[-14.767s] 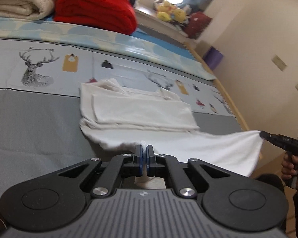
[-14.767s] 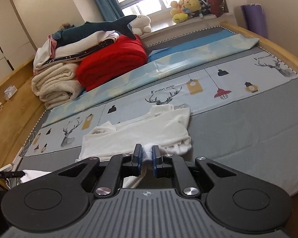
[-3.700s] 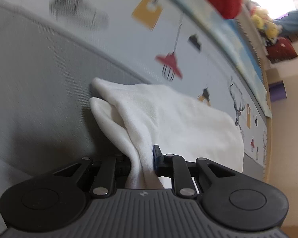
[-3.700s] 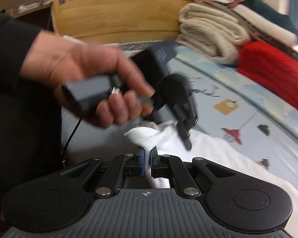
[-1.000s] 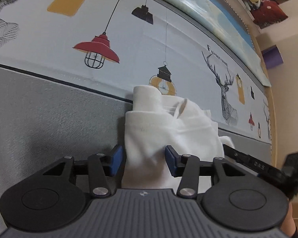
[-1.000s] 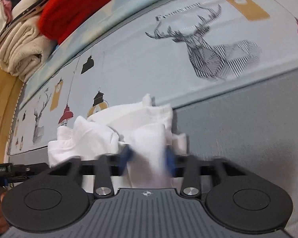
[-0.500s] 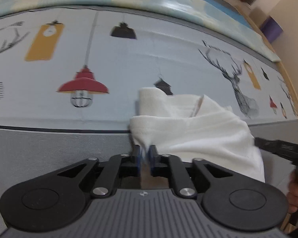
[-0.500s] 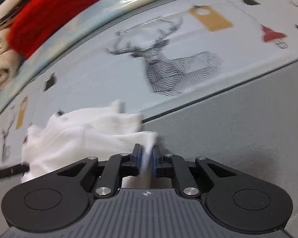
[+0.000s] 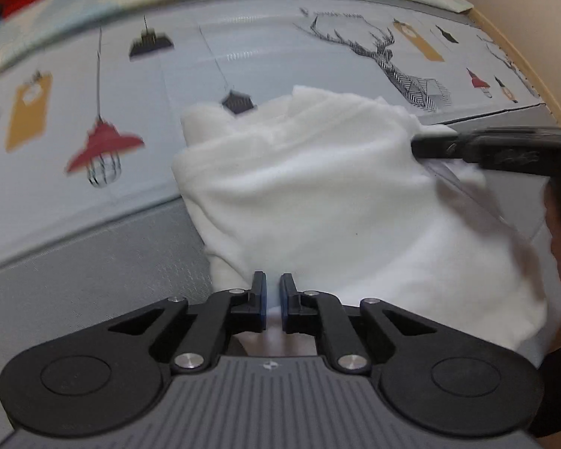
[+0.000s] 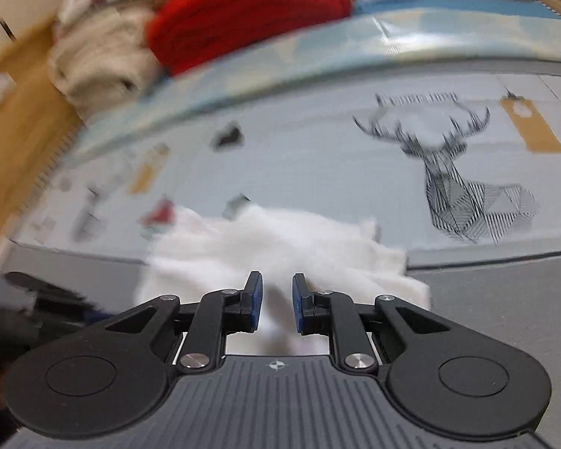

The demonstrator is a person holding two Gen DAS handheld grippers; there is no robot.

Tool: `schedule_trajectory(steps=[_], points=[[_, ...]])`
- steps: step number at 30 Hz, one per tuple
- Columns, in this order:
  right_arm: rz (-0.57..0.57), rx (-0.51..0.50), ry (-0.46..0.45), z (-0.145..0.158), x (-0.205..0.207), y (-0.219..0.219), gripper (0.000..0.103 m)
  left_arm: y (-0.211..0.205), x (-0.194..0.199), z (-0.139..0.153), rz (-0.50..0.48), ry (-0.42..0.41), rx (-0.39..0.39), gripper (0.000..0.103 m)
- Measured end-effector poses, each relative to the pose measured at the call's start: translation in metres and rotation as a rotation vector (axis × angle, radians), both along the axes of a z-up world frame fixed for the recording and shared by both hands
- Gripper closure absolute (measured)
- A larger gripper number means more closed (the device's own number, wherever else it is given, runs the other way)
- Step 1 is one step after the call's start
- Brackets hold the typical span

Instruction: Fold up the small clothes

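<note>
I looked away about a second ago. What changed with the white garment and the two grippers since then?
The left gripper was open around the white garment; its fingers have just been closing and now pinch the near edge. The right gripper has just been opening, cloth between its fingers. The garment, bunched then, looks flatter. It stays on the bedsheet.

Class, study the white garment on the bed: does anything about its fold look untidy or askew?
Yes. The white garment lies in a lumpy bundle, its far edge bunched and uneven where it overlaps the printed sheet, not a flat, square fold.
</note>
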State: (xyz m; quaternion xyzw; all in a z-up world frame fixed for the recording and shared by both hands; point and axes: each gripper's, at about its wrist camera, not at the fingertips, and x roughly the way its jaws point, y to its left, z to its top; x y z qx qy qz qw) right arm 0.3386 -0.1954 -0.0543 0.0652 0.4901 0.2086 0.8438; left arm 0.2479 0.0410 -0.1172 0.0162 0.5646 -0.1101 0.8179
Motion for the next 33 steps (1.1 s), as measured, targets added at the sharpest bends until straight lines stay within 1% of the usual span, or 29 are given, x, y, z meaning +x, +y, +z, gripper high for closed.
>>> schedule_trajectory(steps=[1, 2, 4, 5, 6, 7, 8, 9, 10, 12, 13, 14, 15, 16, 17, 18, 19, 21, 22, 23, 25, 26, 27, 28, 29, 30, 31, 32, 33], points=[[-0.017, -0.077, 0.007, -0.010, 0.004, 0.002, 0.087, 0.002, -0.002, 0.009, 0.023, -0.027, -0.010, 0.093], [-0.043, -0.136, 0.019, -0.018, 0.005, 0.002, 0.084, 0.004, -0.004, 0.018, 0.035, -0.058, -0.033, 0.093], [-0.104, -0.132, 0.045, -0.026, 0.011, -0.004, 0.085, 0.006, -0.010, 0.031, 0.003, -0.097, -0.113, 0.092], [-0.117, -0.133, 0.045, -0.025, 0.013, -0.005, 0.085, 0.004, -0.013, 0.031, -0.033, -0.082, -0.138, 0.092], [-0.111, -0.142, 0.041, -0.025, 0.013, -0.004, 0.085, -0.001, -0.015, 0.025, -0.081, -0.043, -0.145, 0.092], [-0.103, -0.151, 0.037, -0.025, 0.013, -0.003, 0.085, -0.007, -0.019, 0.013, -0.136, 0.015, -0.127, 0.091], [-0.097, -0.157, 0.034, -0.025, 0.013, -0.001, 0.085, -0.013, -0.024, -0.001, -0.188, 0.056, -0.065, 0.091], [-0.098, -0.157, 0.033, -0.023, 0.013, -0.003, 0.085, -0.016, -0.030, -0.011, -0.230, 0.051, 0.003, 0.090], [-0.108, -0.149, 0.031, -0.019, 0.011, -0.006, 0.085, -0.014, -0.032, -0.010, -0.244, 0.037, 0.011, 0.091], [-0.126, -0.131, 0.002, -0.001, 0.001, -0.011, 0.083, -0.008, -0.029, 0.003, -0.197, 0.036, -0.046, 0.091], [-0.111, -0.123, -0.030, 0.012, -0.007, -0.011, 0.080, -0.004, -0.030, 0.010, -0.190, 0.026, -0.077, 0.091], [-0.075, -0.111, -0.058, 0.022, -0.014, -0.010, 0.080, -0.003, -0.033, 0.016, -0.208, 0.010, -0.103, 0.091], [-0.012, -0.096, -0.075, 0.032, -0.024, -0.010, 0.079, -0.004, -0.037, 0.020, -0.244, -0.001, -0.126, 0.090], [0.058, -0.086, -0.076, 0.039, -0.034, -0.008, 0.074, -0.007, -0.041, 0.018, -0.272, 0.005, -0.129, 0.088], [0.135, -0.082, -0.070, 0.043, -0.045, -0.006, 0.072, -0.011, -0.044, 0.011, -0.299, 0.029, -0.113, 0.088], [0.210, -0.093, -0.063, 0.043, -0.059, -0.005, 0.072, -0.016, -0.046, -0.001, -0.320, 0.062, -0.071, 0.088], [0.251, -0.122, -0.050, 0.038, -0.070, -0.005, 0.072, -0.020, -0.049, -0.009, -0.343, 0.074, -0.031, 0.088], [0.298, -0.227, 0.029, 0.017, -0.084, -0.007, 0.072, -0.027, -0.056, -0.009, -0.391, 0.038, 0.008, 0.088], [0.305, -0.276, 0.070, 0.004, -0.090, -0.011, 0.070, -0.028, -0.057, -0.003, -0.379, 0.034, 0.006, 0.088], [0.298, -0.292, 0.092, -0.003, -0.093, -0.015, 0.066, -0.026, -0.058, 0.003, -0.350, 0.031, -0.010, 0.088], [0.245, -0.254, 0.086, 0.003, -0.097, -0.027, 0.065, -0.020, -0.062, 0.008, -0.325, 0.027, -0.050, 0.088], [0.226, -0.222, 0.071, 0.009, -0.099, -0.031, 0.065, -0.020, -0.065, 0.002, -0.328, 0.054, -0.027, 0.088], [0.214, -0.196, 0.065, 0.012, -0.102, -0.034, 0.065, -0.024, -0.070, -0.007, -0.341, 0.092, 0.023, 0.088], [0.214, -0.207, 0.094, 0.007, -0.105, -0.036, 0.065, -0.028, -0.077, -0.019, -0.356, 0.138, 0.093, 0.088], [0.228, -0.254, 0.127, -0.001, -0.110, -0.034, 0.064, -0.031, -0.085, -0.024, -0.362, 0.141, 0.147, 0.088], [0.251, -0.317, 0.160, -0.010, -0.118, -0.032, 0.064, -0.036, -0.092, -0.019, -0.344, 0.109, 0.179, 0.086], [0.252, -0.353, 0.167, -0.012, -0.123, -0.031, 0.064, -0.040, -0.097, -0.011, -0.305, 0.083, 0.193, 0.082], [0.232, -0.363, 0.149, -0.006, -0.128, -0.029, 0.064, -0.042, -0.103, 0.002, -0.253, 0.049, 0.178, 0.065], [0.196, -0.351, 0.109, 0.006, -0.133, -0.027, 0.064, -0.043, -0.111, 0.016, -0.202, 0.003, 0.144, 0.043]])
